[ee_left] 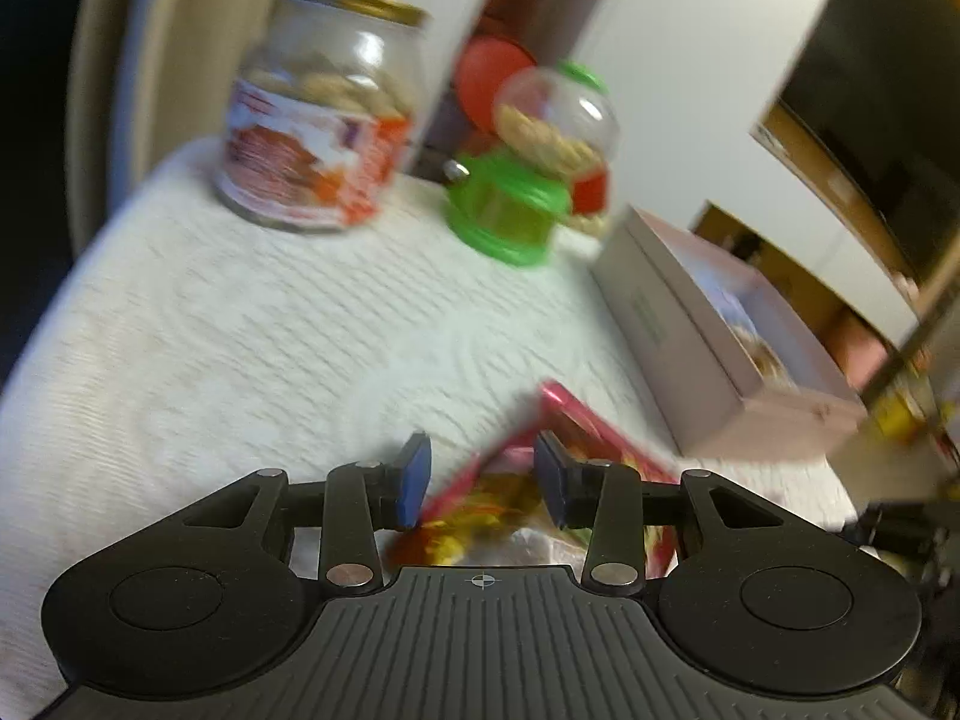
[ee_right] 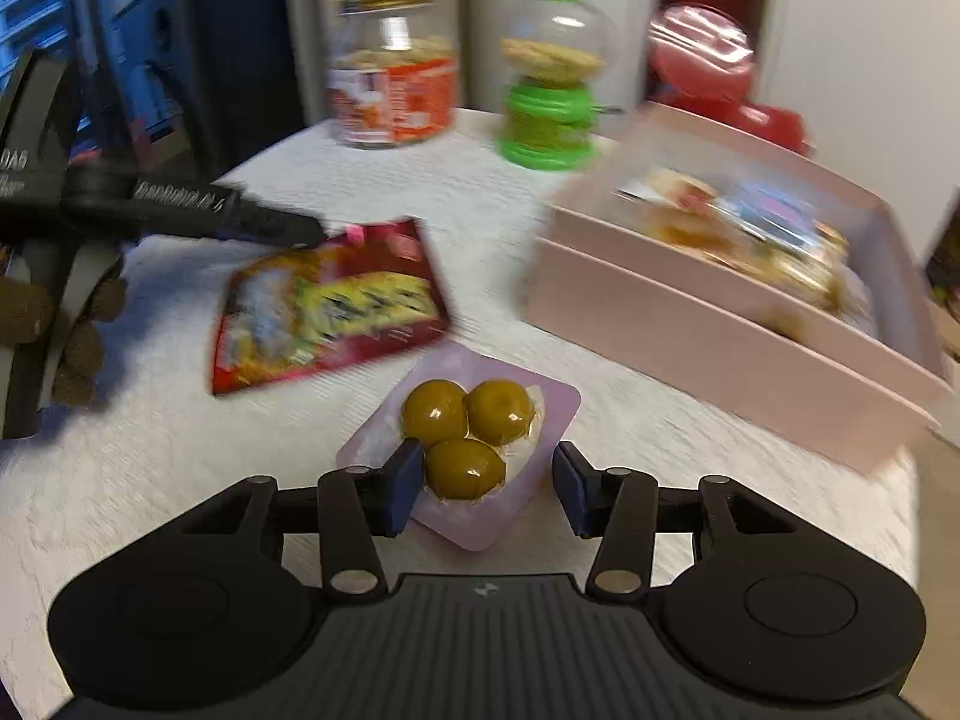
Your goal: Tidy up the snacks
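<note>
While both grippers work low over the white cloth (ee_right: 180,480), each has a snack between its pads. The left gripper (ee_left: 482,477) straddles the corner of the red snack packet (ee_left: 588,438), jaws narrow; blur hides whether the pads actually press it, so I cannot tell if it is gripped. The right gripper (ee_right: 486,489) brackets the pale purple olive pack (ee_right: 480,420), which lies flat on the cloth just beside the red packet and near the pink tray (ee_right: 720,324) already holding wrapped snacks. Its left pad touches the pack's edge, while the right pad stands clear with a visible gap, so nothing is pinched yet.

To do this step well, I would close the right jaws on the flat sealed rim, not the bulging olives, which could slip or burst the film. Lift only once both pads bite, then carry it level to the tray, clear of the jar (ee_right: 393,72) and green dispenser (ee_right: 549,102) behind.
</note>
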### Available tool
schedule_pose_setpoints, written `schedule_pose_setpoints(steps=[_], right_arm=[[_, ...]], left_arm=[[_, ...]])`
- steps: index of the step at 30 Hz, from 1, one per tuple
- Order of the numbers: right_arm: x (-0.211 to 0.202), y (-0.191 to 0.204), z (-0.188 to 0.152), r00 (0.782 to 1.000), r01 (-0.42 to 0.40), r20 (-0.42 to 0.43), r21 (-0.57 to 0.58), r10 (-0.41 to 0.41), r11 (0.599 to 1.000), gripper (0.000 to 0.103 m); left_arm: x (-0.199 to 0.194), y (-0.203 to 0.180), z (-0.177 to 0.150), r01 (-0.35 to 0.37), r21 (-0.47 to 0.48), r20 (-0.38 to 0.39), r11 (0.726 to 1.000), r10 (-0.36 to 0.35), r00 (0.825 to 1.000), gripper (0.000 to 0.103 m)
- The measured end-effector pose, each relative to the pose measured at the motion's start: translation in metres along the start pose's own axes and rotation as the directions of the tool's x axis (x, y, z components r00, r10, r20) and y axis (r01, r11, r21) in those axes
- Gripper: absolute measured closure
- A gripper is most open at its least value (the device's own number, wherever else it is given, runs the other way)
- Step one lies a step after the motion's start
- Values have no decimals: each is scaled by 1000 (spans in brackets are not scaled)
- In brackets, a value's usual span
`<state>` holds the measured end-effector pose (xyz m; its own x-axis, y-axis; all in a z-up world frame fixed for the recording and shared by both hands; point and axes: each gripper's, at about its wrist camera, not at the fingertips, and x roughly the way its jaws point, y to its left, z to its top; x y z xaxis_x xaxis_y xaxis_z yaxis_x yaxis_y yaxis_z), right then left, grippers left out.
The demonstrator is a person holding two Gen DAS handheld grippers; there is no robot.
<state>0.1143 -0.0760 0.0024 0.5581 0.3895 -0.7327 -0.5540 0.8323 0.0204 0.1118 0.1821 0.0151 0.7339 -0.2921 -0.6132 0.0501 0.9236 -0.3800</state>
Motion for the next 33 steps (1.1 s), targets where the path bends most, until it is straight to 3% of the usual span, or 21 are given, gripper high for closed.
schedule_pose_setpoints(steps=[6, 9, 10, 12, 15, 18, 20, 24, 29, 33], right_arm=[[-19, -33, -16, 987, 161, 11, 51, -162, 986, 55], [-28, -39, -18, 987, 153, 32, 89, -157, 984, 38], [-32, -39, -18, 988, 143, 45, 105, -148, 984, 27], [-36, -34, -16, 989, 114, 80, 125, -125, 986, 23], [-33, -14, -5, 992, 52, 113, 112, -64, 992, 19], [-19, 8, 11, 993, 1, 114, 83, -10, 997, 18], [-2, 20, 25, 994, -15, 109, 73, 7, 997, 18], [38, 35, 49, 999, -10, 36, 79, 7, 997, 18], [67, 44, 53, 1000, 4, 2, 61, -5, 998, 3], [56, 48, 45, 1000, -11, -3, 33, 11, 999, 9]], left_arm=[[-11, -40, -20, 107, 134, -72, 985, -98, 993, 60], [-16, -55, -32, 138, 167, -109, 976, -121, 987, 60], [-17, -56, -34, 138, 163, -107, 977, -121, 987, 60], [-24, -56, -34, 110, 136, -80, 985, -100, 992, 60], [-43, -46, -28, -30, 83, 28, 996, 28, 999, 60], [-61, -32, -22, -145, 22, 112, 989, 142, 983, 60], [-70, -26, -20, -183, 4, 135, 983, 181, 974, 60], [-71, -24, -21, -207, 29, 125, 978, 202, 971, 60], [-66, -27, -25, -188, 47, 109, 981, 182, 977, 60], [-62, -29, -26, -166, 58, 98, 984, 160, 982, 60]])
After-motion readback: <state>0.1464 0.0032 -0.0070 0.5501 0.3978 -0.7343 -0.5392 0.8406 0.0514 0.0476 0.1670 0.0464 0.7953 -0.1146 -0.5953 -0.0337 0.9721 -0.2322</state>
